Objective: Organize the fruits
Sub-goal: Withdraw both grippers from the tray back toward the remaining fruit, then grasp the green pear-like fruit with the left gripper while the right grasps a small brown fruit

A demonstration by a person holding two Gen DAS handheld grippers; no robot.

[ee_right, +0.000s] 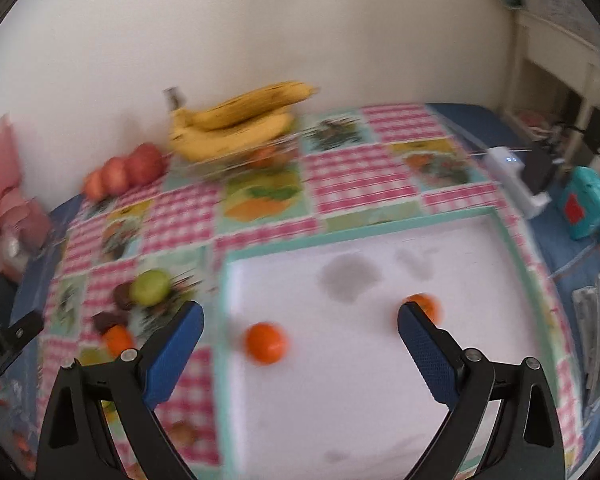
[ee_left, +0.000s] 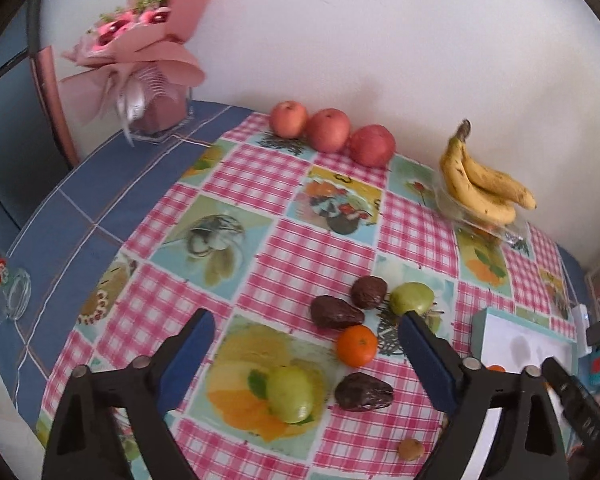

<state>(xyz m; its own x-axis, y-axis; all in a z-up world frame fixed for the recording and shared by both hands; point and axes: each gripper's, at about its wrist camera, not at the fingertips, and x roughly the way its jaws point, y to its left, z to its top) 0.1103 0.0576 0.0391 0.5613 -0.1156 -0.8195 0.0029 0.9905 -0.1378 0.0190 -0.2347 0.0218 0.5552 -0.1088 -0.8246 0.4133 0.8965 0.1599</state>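
The white tray [ee_right: 380, 380] with a teal rim lies flat on the worktop [ee_left: 260, 184], on its pink-checked cloth. It contains two tangerines: one [ee_right: 265, 342] near its left wall, and a second [ee_right: 426, 306] further right, partly hidden behind the right gripper's finger. Grey marks show on the tray floor. The right gripper [ee_right: 300, 334] hangs above the tray, jaws spread wide with nothing between them. A clear dish [ee_left: 484, 220] by the wall carries the bananas [ee_left: 480, 180]; an orange fruit shows beneath them. Three apples [ee_left: 330, 132] stand in a row against the wall, outside any container. Loose on the cloth, left of the tray, lie a third tangerine [ee_left: 357, 345], three dark brown fruits [ee_left: 336, 312], two green fruits [ee_left: 290, 394] and one small brown fruit [ee_left: 411, 449]. The left gripper [ee_left: 306, 344] is above this loose group, jaws wide apart and gripping nothing. A pink-wrapped bouquet [ee_left: 140, 40] stands in a clear vase [ee_left: 160, 120] at the far left corner.
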